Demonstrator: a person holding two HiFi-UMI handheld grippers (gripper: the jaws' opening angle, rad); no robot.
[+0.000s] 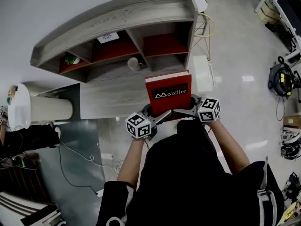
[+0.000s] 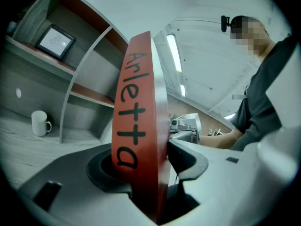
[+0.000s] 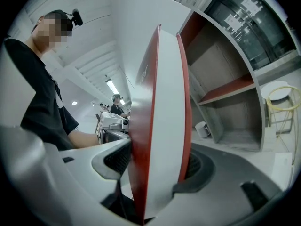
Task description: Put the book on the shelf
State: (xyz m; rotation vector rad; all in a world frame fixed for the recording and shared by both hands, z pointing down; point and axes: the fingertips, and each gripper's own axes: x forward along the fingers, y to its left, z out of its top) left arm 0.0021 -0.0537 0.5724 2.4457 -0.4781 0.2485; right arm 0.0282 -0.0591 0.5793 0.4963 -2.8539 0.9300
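My forearms reach out from the dark shirt at the bottom of the head view, one gripper in each hand. The left gripper (image 1: 155, 118) has its jaws closed on the spine end of the book (image 1: 168, 93). In the left gripper view both pads press the red covers, with the black lettering "Arletta" running up between them. The right gripper (image 1: 187, 111) clamps the opposite end. In the right gripper view its jaws stand wide, with the white page edges between them and a pad against each cover.

The book is upright in the air between my two grippers. Its front cover, with a black band reading "Mobilier", faces my head camera. It sits in front of the shelf (image 1: 117, 18), over the wide grey wooden ledge at the base, and is not yet in any compartment.

Beyond it, a white mug (image 1: 133, 63) stands on the ledge near the central divider. A framed picture (image 1: 107, 37) rests in the upper left compartment, which has a red floor. A white stool (image 1: 201, 3) with a yellow ring stands past the right end of the shelf.
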